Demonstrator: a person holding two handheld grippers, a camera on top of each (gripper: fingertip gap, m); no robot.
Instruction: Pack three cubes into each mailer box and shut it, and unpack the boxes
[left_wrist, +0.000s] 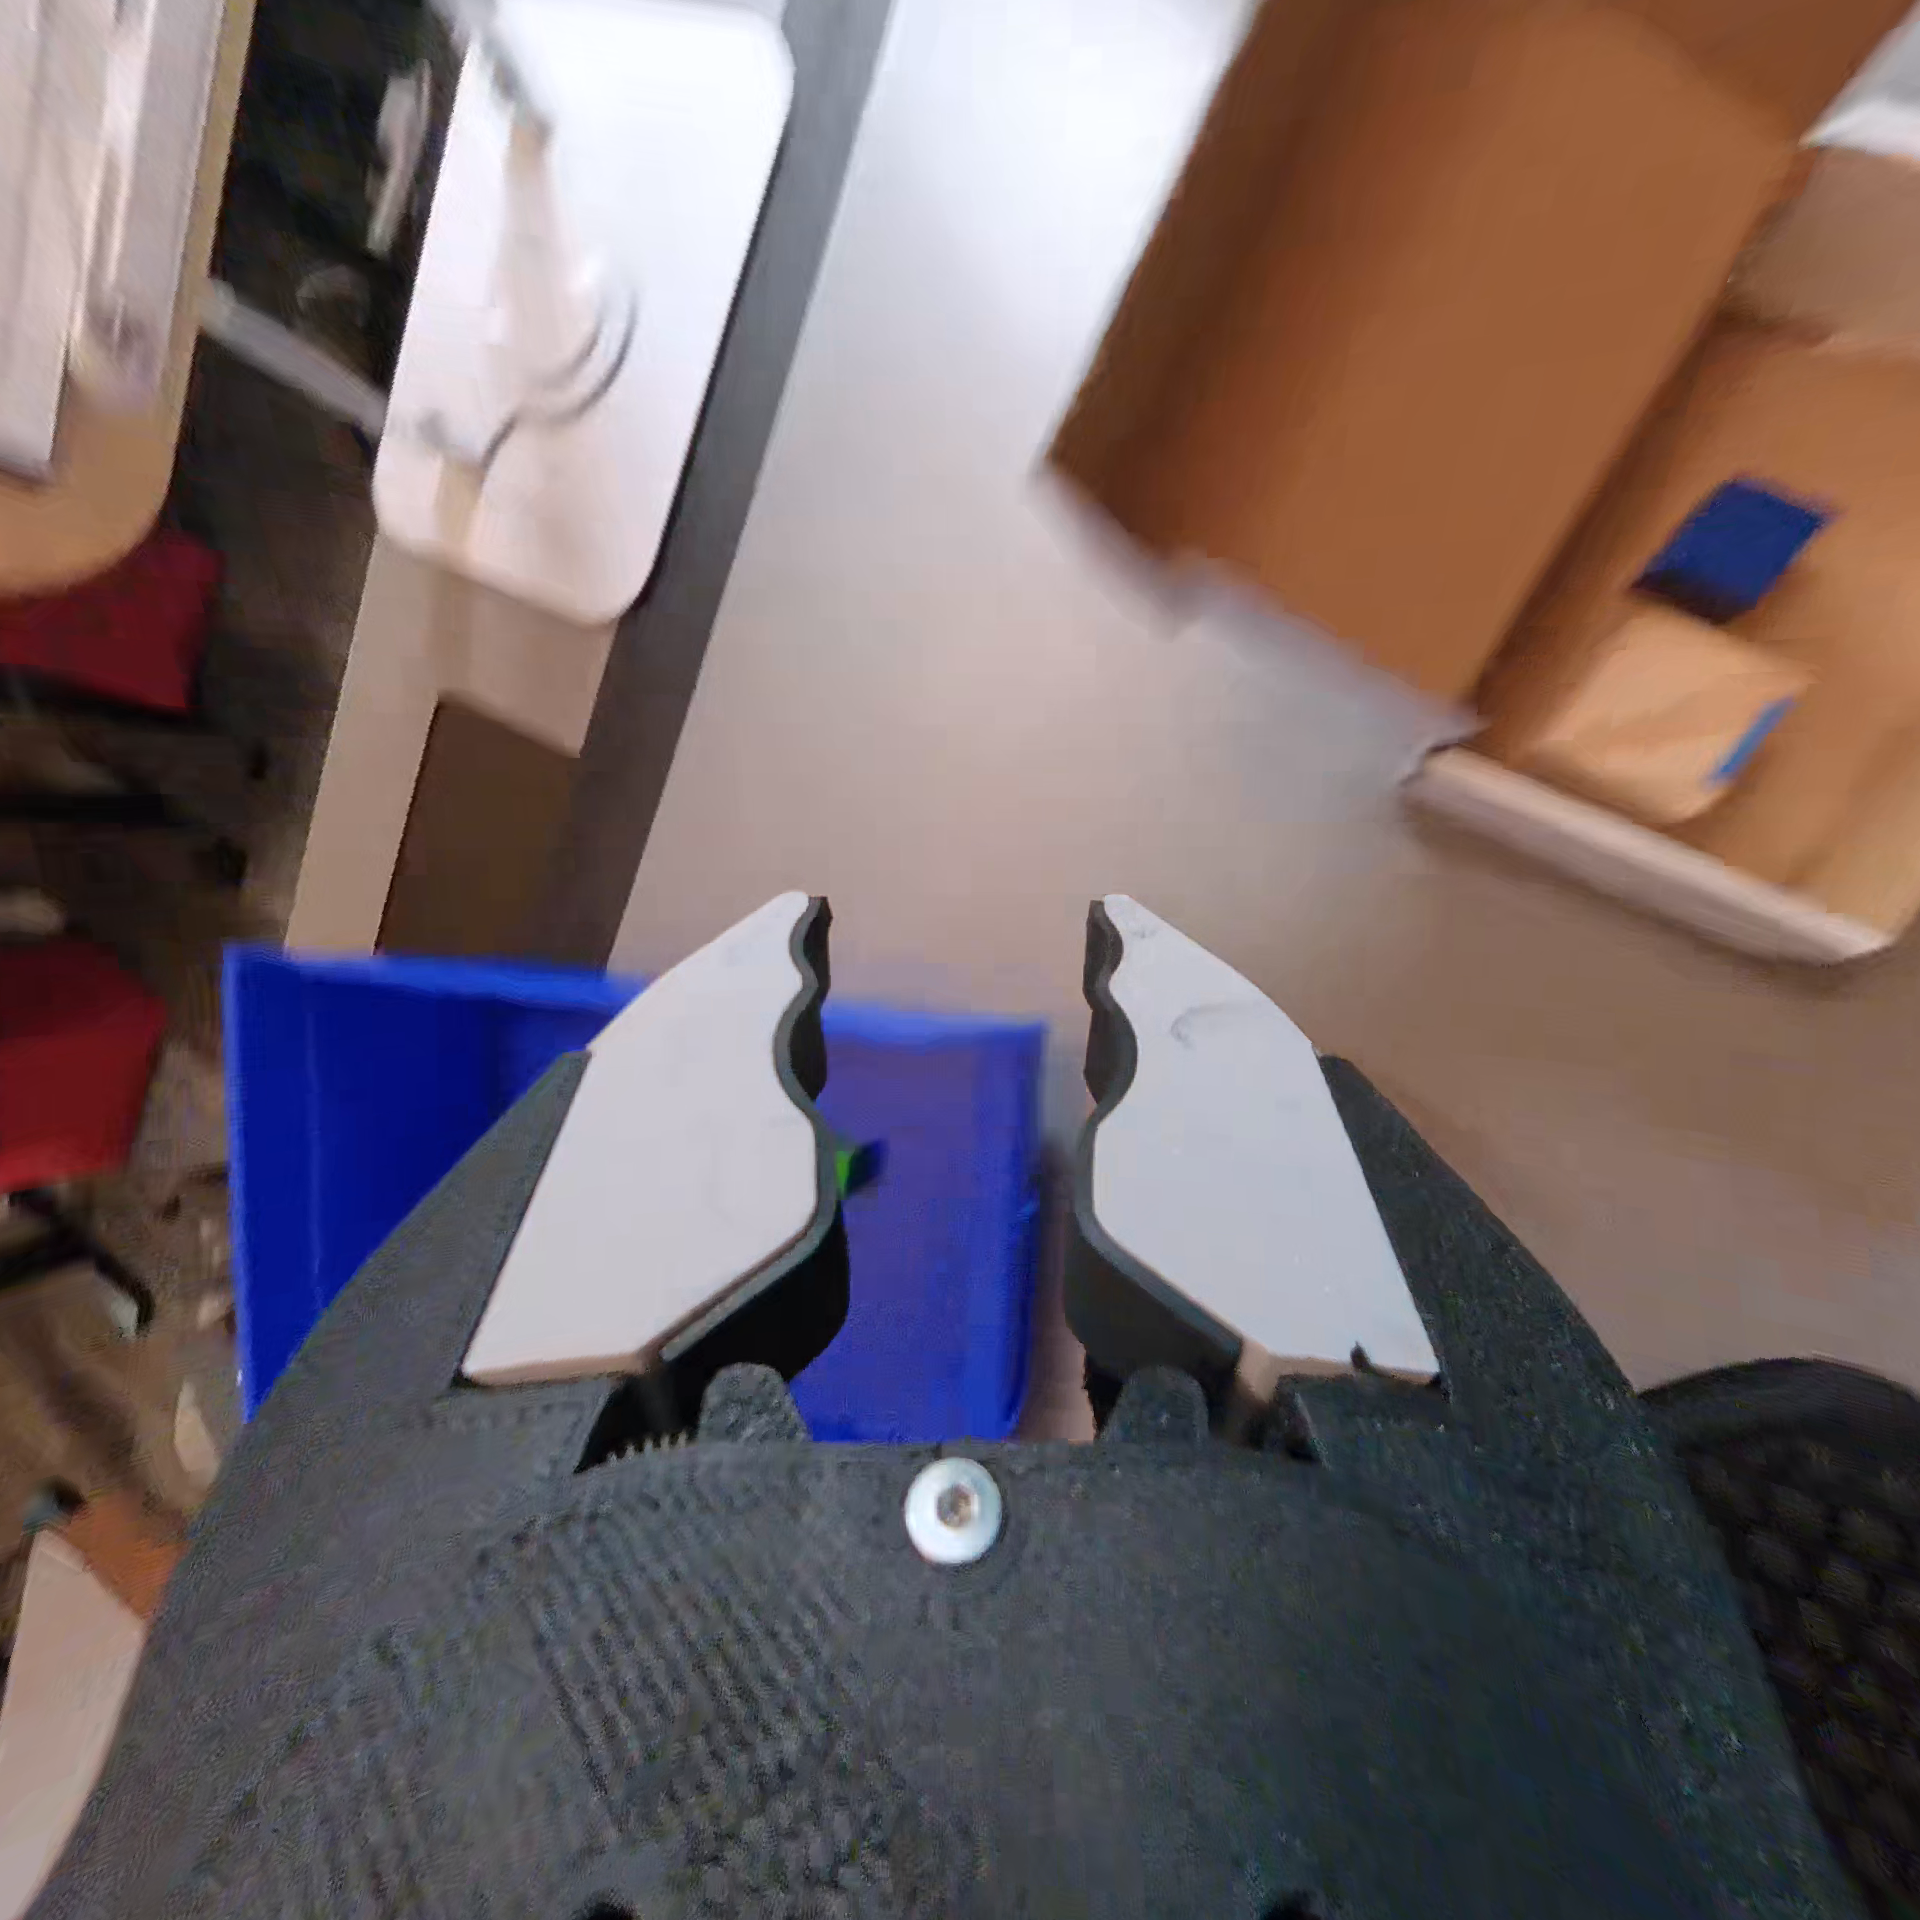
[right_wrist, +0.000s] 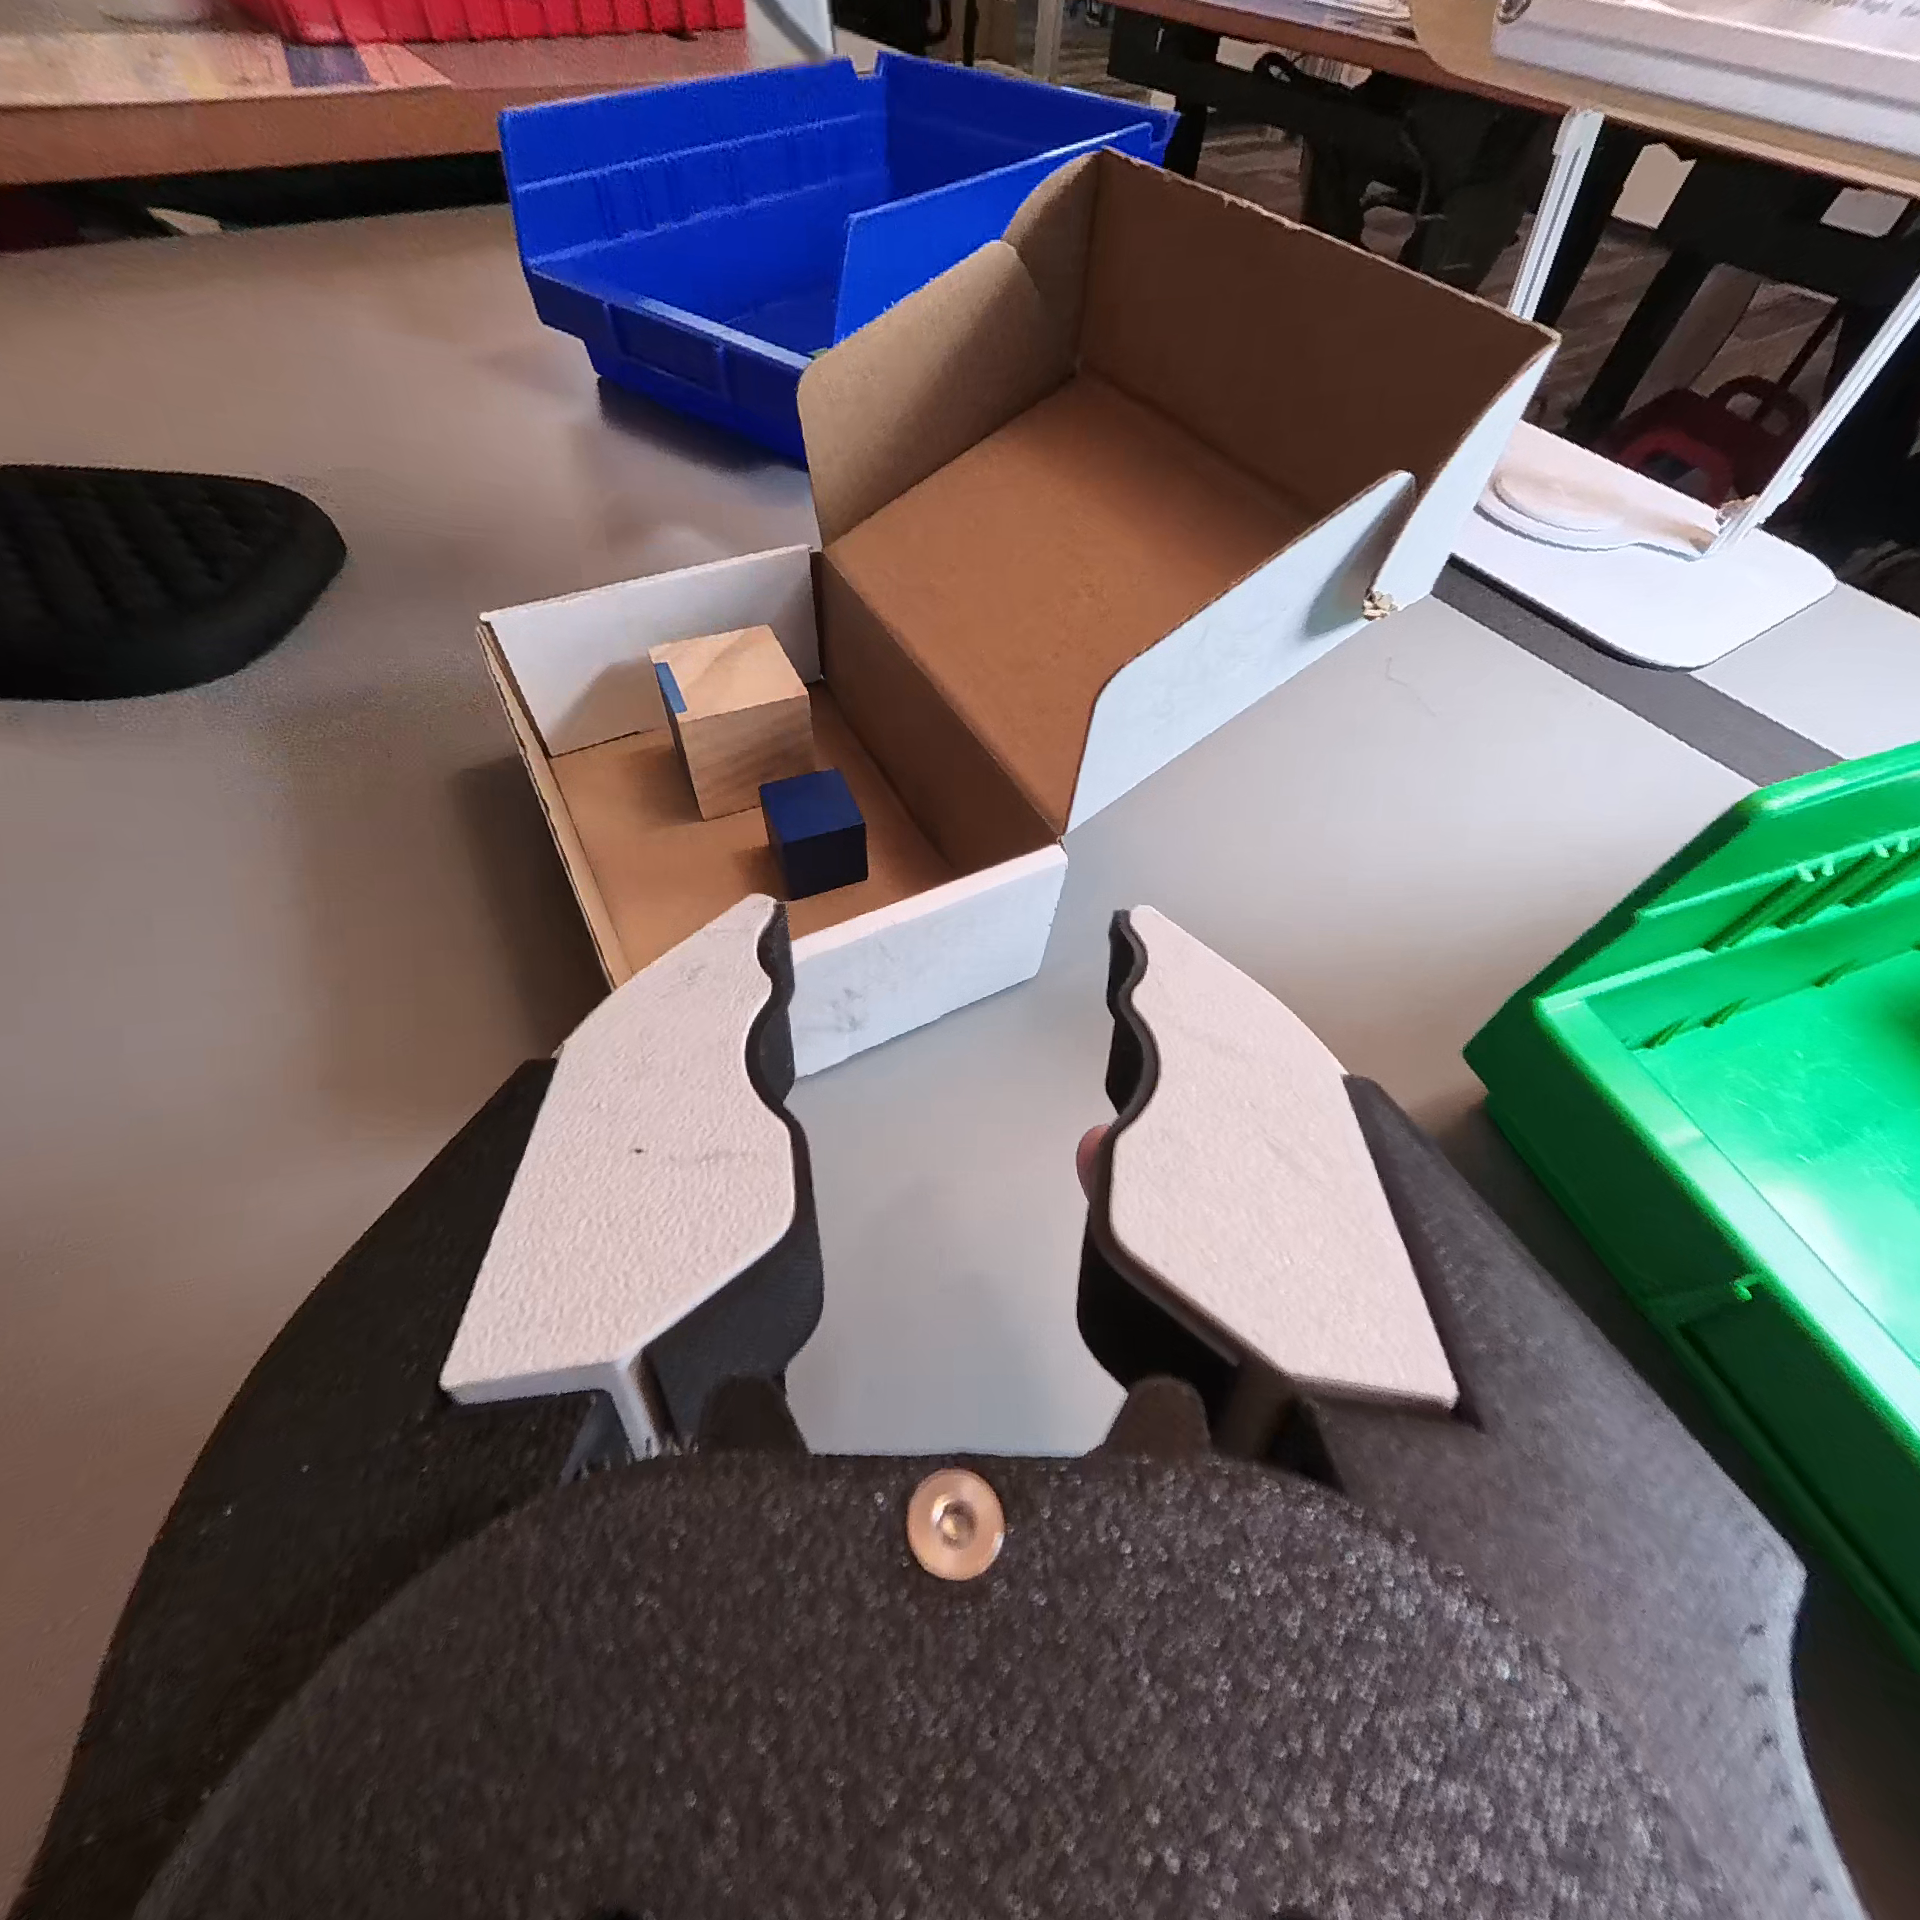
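Open mailer box (right_wrist: 925, 966) holds wooden cube (right_wrist: 743, 717) and blue cube (right_wrist: 814, 834).

1. My left gripper (left_wrist: 956, 925) has a black, grainy printed body.
2. Its fingers (left_wrist: 675, 1164) are pale grey plates with wavy black inner edges.
3. My right gripper (right_wrist: 951, 935) looks identical; a silver screw (right_wrist: 954, 1527) sits just behind its fingers.

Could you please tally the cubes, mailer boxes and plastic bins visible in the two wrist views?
Cubes: 2, a wooden cube and a dark blue cube, both inside the box.
Mailer boxes: 1, the open mailer box.
Plastic bins: 2, a blue bin and a green bin.
Total: 5.
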